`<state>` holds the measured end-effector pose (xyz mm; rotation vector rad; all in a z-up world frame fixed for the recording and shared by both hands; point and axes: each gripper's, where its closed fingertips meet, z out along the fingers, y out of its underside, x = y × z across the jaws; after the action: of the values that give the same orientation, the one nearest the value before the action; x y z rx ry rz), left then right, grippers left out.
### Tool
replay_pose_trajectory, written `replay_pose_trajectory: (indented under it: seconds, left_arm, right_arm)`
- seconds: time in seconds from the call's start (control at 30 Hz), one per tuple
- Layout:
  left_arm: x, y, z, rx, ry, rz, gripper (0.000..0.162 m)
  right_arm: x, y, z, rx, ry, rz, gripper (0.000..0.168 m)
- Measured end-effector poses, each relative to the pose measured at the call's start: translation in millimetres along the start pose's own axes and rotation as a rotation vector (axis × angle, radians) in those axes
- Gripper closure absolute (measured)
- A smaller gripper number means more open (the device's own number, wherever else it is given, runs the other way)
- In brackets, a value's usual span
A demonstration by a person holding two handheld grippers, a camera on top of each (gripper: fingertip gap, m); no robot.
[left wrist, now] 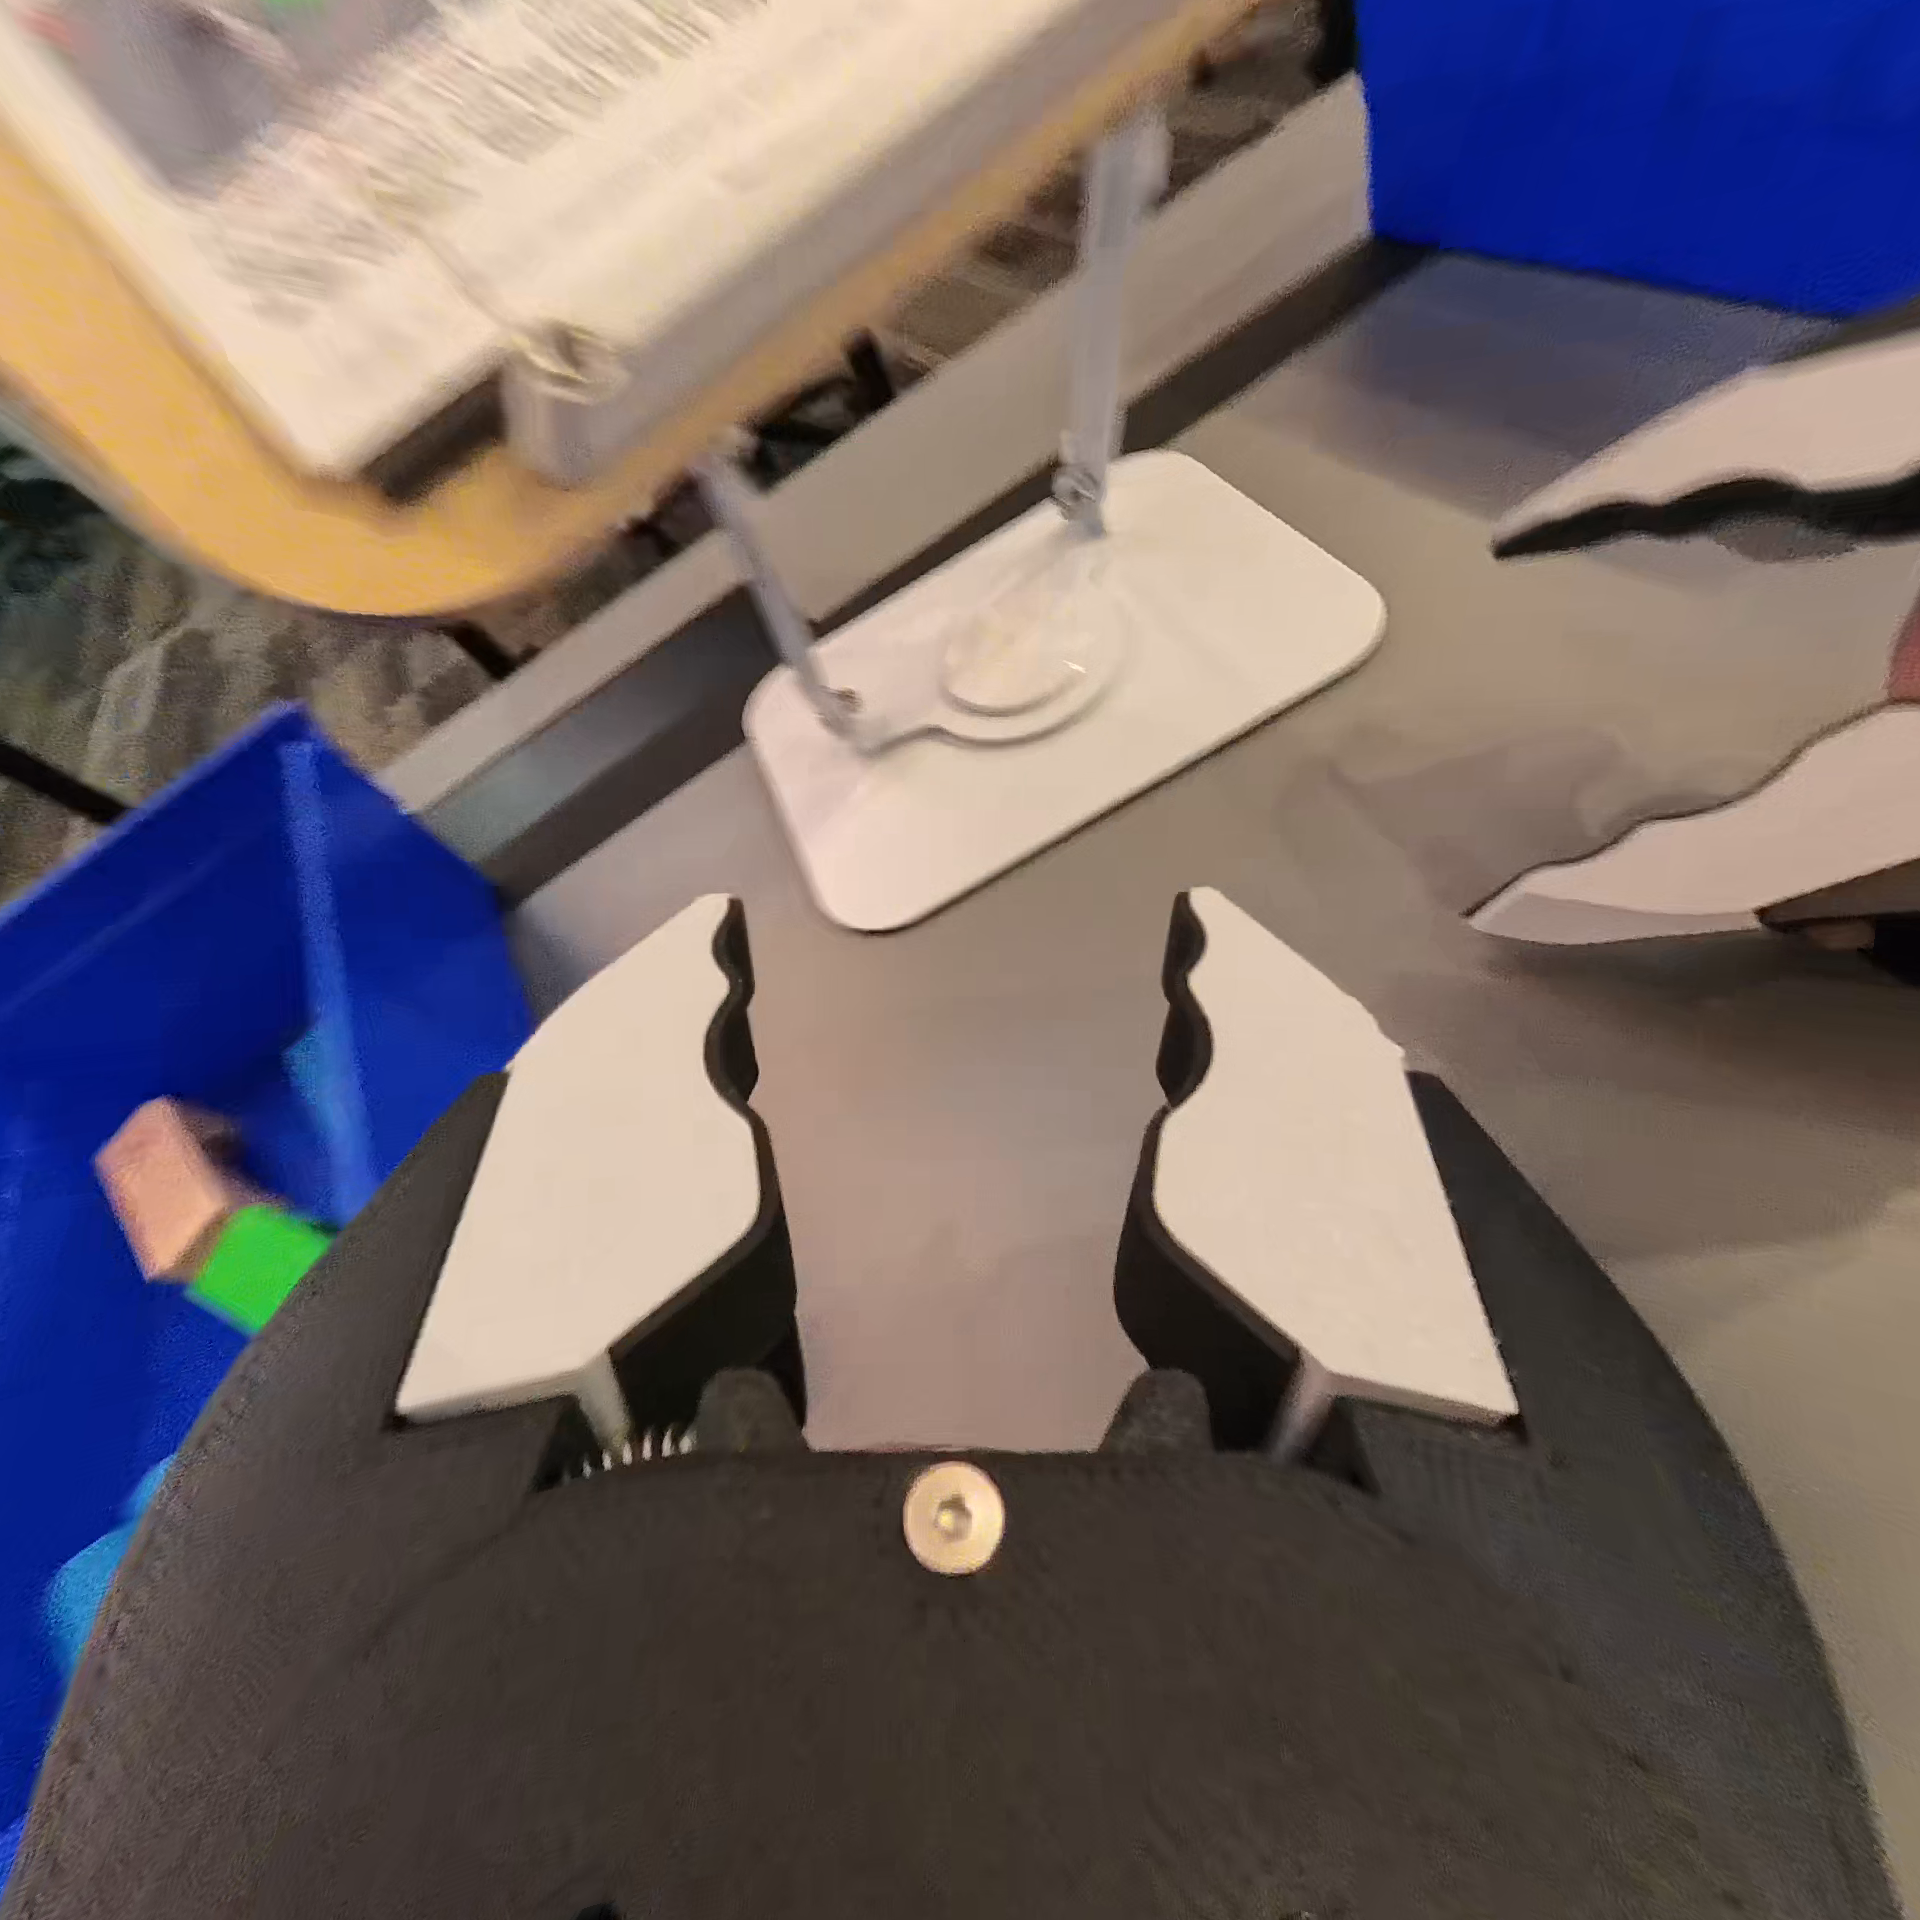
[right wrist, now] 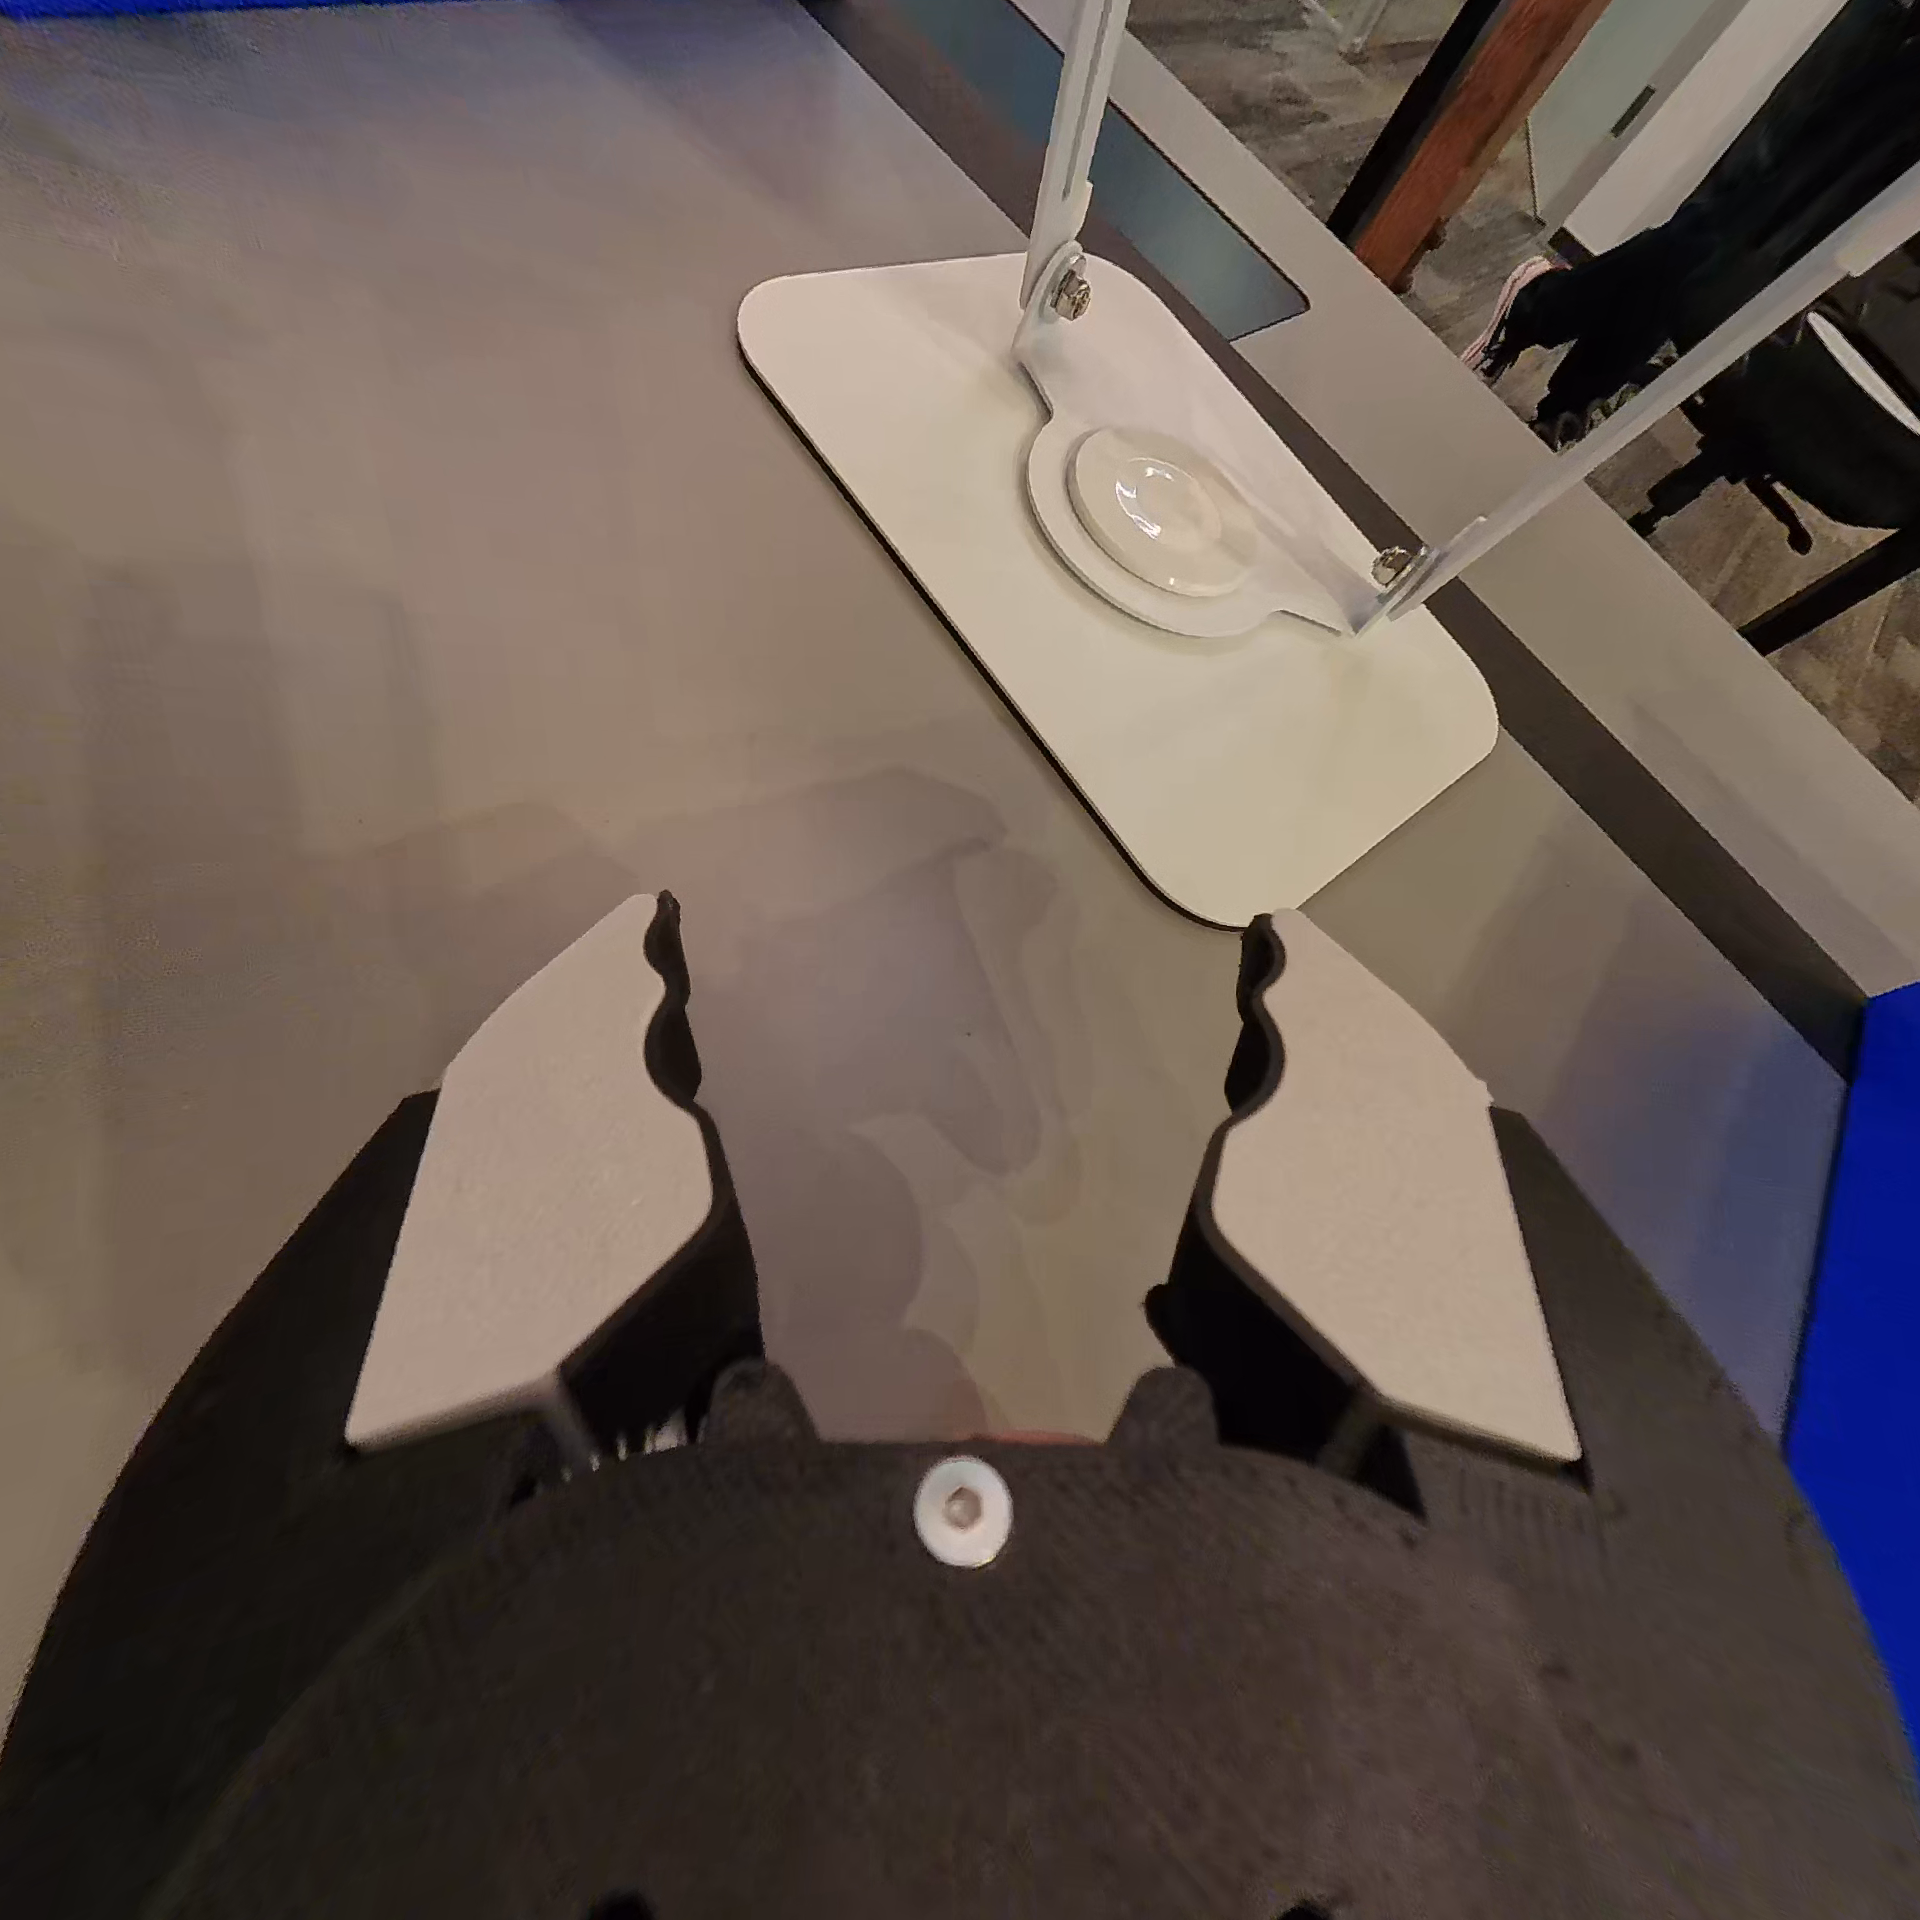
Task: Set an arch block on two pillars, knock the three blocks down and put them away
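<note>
Two blocks, one pale pink (left wrist: 166, 1195) and one green (left wrist: 265, 1268), lay touching each other in the blue bin (left wrist: 208, 935) at the left of the left wrist view; a third could not be seen, hidden or out of frame, so I could not confirm all three were in. Left gripper (left wrist: 956, 987) hung over bare grey table (left wrist: 1039, 1195) just beside the bin, jaws spread wide, nothing between them. Right gripper (right wrist: 961, 987) was the same: jaws wide apart, empty, over bare table with only its own shadow below. It also showed at the right edge of the left view (left wrist: 1486, 727), well apart from the left one. No block stood or lay on the table in either view, no arch, no pillars. White stand base (right wrist: 1122, 644) with two thin arms sat ahead of both grippers, near the far table edge. A second blue bin (left wrist: 1642, 135) sat at the far right; its inside was not visible. Left view was motion-blurred, so the tool was likely moving. My read: stacking and knockdown were done, put-away was done or nearly done. Left to do: at most the third block, if it wasn't already in a bin.
</note>
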<state>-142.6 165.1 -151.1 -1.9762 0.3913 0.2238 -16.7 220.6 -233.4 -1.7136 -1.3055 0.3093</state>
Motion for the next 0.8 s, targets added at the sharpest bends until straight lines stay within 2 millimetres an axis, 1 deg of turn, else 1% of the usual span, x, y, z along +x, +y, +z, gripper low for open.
replay_pose_trajectory:
  seconds: [0.07,0.1,0.13,0.2,0.23,0.27,0.3,0.33,0.4,0.43,0.47,0.5,0.53,0.6,0.7,0.77,0.8]
  left_arm:
    - [-36,-13,-28,0.063,-0.074,-0.035,0.095]
    - [-57,-16,-42,0.082,-0.119,-0.053,0.097]
    - [-81,-15,-55,0.083,-0.175,-0.071,0.098]
    - [-129,-3,-75,0.051,-0.259,-0.103,0.105]
    - [-151,8,-81,0.008,-0.281,-0.129,0.107]
    - [-170,19,-84,-0.041,-0.279,-0.164,0.106]
    - [-183,30,-84,-0.086,-0.251,-0.195,0.104]
    - [-191,43,-80,-0.145,-0.199,-0.222,0.108]
    - [-200,70,-66,-0.278,-0.111,-0.284,0.106]
    - [-201,81,-56,-0.328,-0.069,-0.309,0.109]
    - [-196,94,-46,-0.399,-0.006,-0.330,0.107]
    - [-187,104,-38,-0.476,0.059,-0.340,0.100]
    - [-181,111,-30,-0.533,0.091,-0.331,0.100]
    - [-179,127,-15,-0.650,0.081,-0.284,0.103]
    - [-175,148,6,-0.792,0.127,-0.302,0.102]
    - [-172,163,12,-0.895,0.149,-0.273,0.102]
    - [-167,167,15,-0.924,0.184,-0.268,0.108]
  right_arm:
    - [-1,0,0,0.000,-0.002,-0.005,0.068]
    - [-1,0,0,0.002,-0.002,-0.008,0.068]
    - [-1,0,-1,0.003,-0.004,-0.010,0.068]
    - [-2,0,0,-0.002,-0.008,-0.017,0.069]
    - [-3,1,0,-0.005,-0.008,-0.022,0.069]
    - [-4,1,0,-0.007,-0.008,-0.027,0.069]
    - [-4,1,1,-0.009,-0.008,-0.032,0.070]
    - [-5,1,1,-0.013,-0.008,-0.036,0.070]
    - [-5,2,1,-0.017,-0.010,-0.041,0.070]
    - [-6,2,1,-0.017,-0.012,-0.042,0.070]
    - [-6,2,1,-0.016,-0.013,-0.042,0.070]
    - [-6,2,1,-0.017,-0.014,-0.041,0.070]
    - [-6,2,1,-0.017,-0.014,-0.040,0.070]
    - [-6,2,1,-0.018,-0.014,-0.043,0.070]
    - [-6,2,1,-0.020,-0.012,-0.046,0.070]
    - [-6,2,1,-0.018,-0.013,-0.043,0.070]
    - [-6,2,1,-0.017,-0.015,-0.040,0.070]
